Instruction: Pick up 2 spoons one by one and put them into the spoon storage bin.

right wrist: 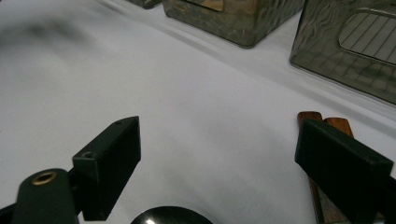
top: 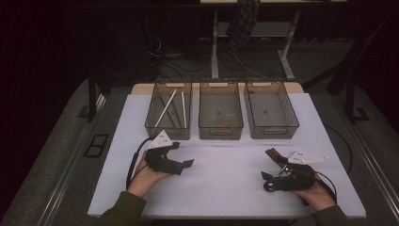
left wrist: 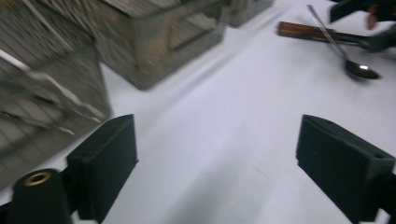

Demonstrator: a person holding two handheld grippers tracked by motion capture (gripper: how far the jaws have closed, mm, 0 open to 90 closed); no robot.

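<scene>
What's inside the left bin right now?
The left bin holds thin white sticks, leaning slantwise from its front floor toward the back rim. How many there are is unclear, and the tinted front wall hides whatever lies low at the front.

The white surface (top: 226,165) carries three mesh bins in a row along its far edge: the left bin (top: 168,127), the middle bin (top: 220,127) and the right bin (top: 272,127), just beside one another. Near the right edge lie a spoon (left wrist: 348,58) and wooden-handled utensils (top: 274,155), close together.
</scene>
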